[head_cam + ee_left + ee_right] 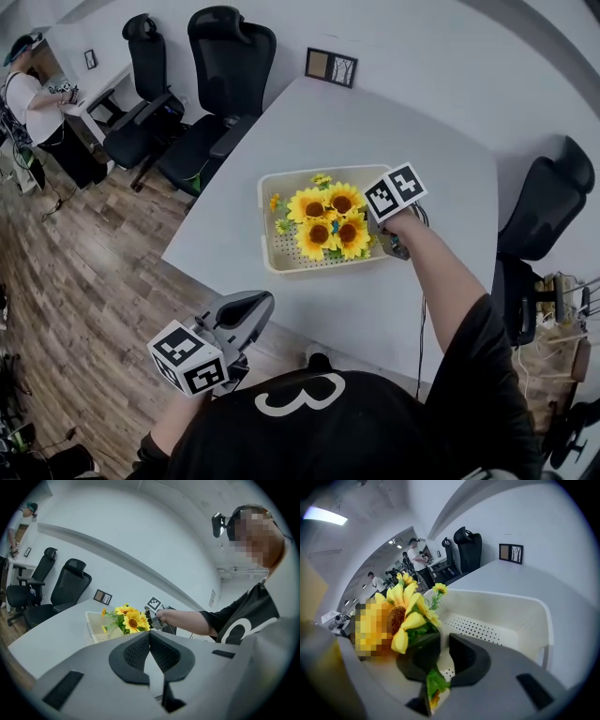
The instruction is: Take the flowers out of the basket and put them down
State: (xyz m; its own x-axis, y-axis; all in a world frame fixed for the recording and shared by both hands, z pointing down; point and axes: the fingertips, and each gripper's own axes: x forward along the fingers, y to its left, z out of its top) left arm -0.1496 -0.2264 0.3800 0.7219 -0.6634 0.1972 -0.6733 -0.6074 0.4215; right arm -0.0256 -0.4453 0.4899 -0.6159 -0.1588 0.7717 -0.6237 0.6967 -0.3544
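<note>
One bunch gripped, lift-out step in hand

One sunflower bunch (328,223) is the task's thing. It is artificial-looking, with yellow heads and green leaves. It stands upright over the cream perforated basket (263,221), heads above the rim in the left gripper view. I cannot tell whether the stem ends have cleared the basket floor.

The right gripper (443,641) has the bunch. Its jaws are nearly together, pinched on the green stems low down, and a leaf pokes out beneath the pads. The gripper angles down into the basket from the basket's right side.

The left gripper (150,633) has its jaws closed tip to tip with nothing between them. It hangs near the person's body off the table's near edge, well apart from the basket, and takes no part.

The basket sits mid-table on the white table (422,131), with bare tabletop all round it. Black office chairs (230,56) and a small picture frame (330,67) are at the far side.

Step, as a judgement: take-out is under way. The grasp is made, and the bunch is neither out of the basket nor set down.

Next move calls for:
- raising the bunch until the stems clear the rim
- carrying it sideways to bare table beside the basket
- lowering it and opening the jaws

Leaves may snag the basket wall, and the light basket may lift with the bunch. The free left gripper could steady it.
</note>
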